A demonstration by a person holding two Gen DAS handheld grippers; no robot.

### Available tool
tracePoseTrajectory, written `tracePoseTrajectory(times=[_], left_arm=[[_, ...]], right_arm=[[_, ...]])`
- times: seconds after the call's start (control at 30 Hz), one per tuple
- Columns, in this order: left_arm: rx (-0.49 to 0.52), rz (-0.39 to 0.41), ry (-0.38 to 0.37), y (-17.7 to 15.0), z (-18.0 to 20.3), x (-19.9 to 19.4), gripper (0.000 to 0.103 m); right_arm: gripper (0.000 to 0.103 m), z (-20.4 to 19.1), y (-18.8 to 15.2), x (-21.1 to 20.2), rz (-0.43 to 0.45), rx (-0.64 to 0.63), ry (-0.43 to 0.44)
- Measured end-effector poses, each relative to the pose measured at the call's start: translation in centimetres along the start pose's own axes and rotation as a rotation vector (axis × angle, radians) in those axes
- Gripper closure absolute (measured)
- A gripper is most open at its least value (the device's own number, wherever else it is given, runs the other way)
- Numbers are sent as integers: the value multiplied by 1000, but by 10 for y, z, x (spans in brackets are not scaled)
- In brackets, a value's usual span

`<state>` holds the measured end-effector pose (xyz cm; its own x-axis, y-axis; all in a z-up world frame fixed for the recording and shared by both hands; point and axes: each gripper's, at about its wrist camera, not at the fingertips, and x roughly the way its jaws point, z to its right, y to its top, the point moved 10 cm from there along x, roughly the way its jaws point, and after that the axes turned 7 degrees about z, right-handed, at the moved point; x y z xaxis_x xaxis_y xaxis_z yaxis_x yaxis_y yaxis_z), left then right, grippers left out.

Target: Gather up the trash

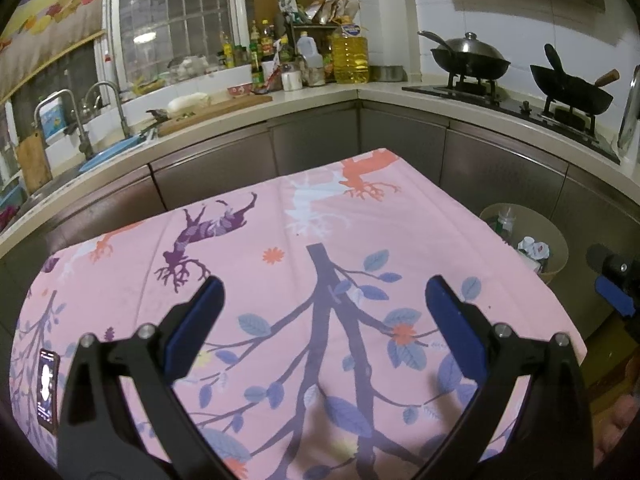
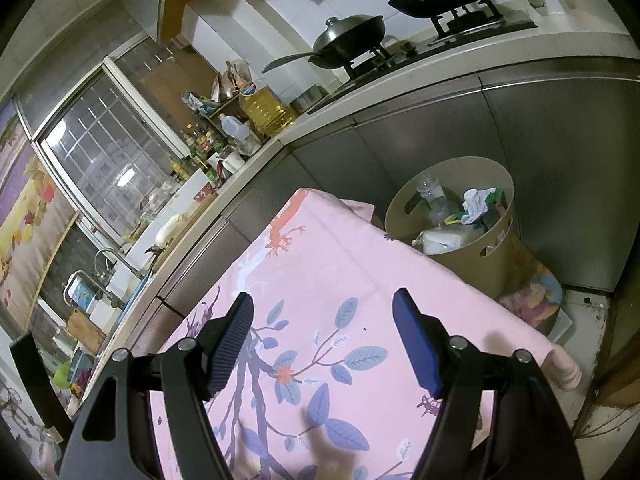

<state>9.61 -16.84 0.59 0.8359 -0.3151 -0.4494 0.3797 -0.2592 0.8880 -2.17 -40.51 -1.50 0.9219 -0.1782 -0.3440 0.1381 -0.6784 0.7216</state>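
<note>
Trash [image 2: 472,208] fills the beige bin [image 2: 492,264] beside the pink tablecloth [image 1: 304,248]. The left gripper [image 1: 322,300] and right gripper [image 2: 323,322] hover above the cloth, jaws spread, holding nothing.

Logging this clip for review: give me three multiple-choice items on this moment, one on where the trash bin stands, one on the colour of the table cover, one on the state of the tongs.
1. Where does the trash bin stand?
A. On the floor beside the table, by the cabinets
B. On the stove
C. In the sink

2. What is the main colour of the tablecloth?
A. Green
B. Pink
C. White

3. What state are the left tongs and right tongs in?
A. Both open and empty
B. Both shut on trash
C. Left shut on a bottle

Key: 1 A, the bin sits low past the table edge in front of the cabinet doors. 2 B, the cloth is pink with a branch print. 3 A, cloth shows between each pair of spread fingers.
</note>
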Motion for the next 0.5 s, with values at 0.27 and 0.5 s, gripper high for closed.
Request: tracePoseTrajectory(times=[0.27,0.5], left_arm=[[24,-3,-23,-2,6,0,6],[7,-43,-35,-9,7,5,6]], right_arm=[[34,0,0,-1,0,2,-1],[34,0,0,0,-3,1,1]])
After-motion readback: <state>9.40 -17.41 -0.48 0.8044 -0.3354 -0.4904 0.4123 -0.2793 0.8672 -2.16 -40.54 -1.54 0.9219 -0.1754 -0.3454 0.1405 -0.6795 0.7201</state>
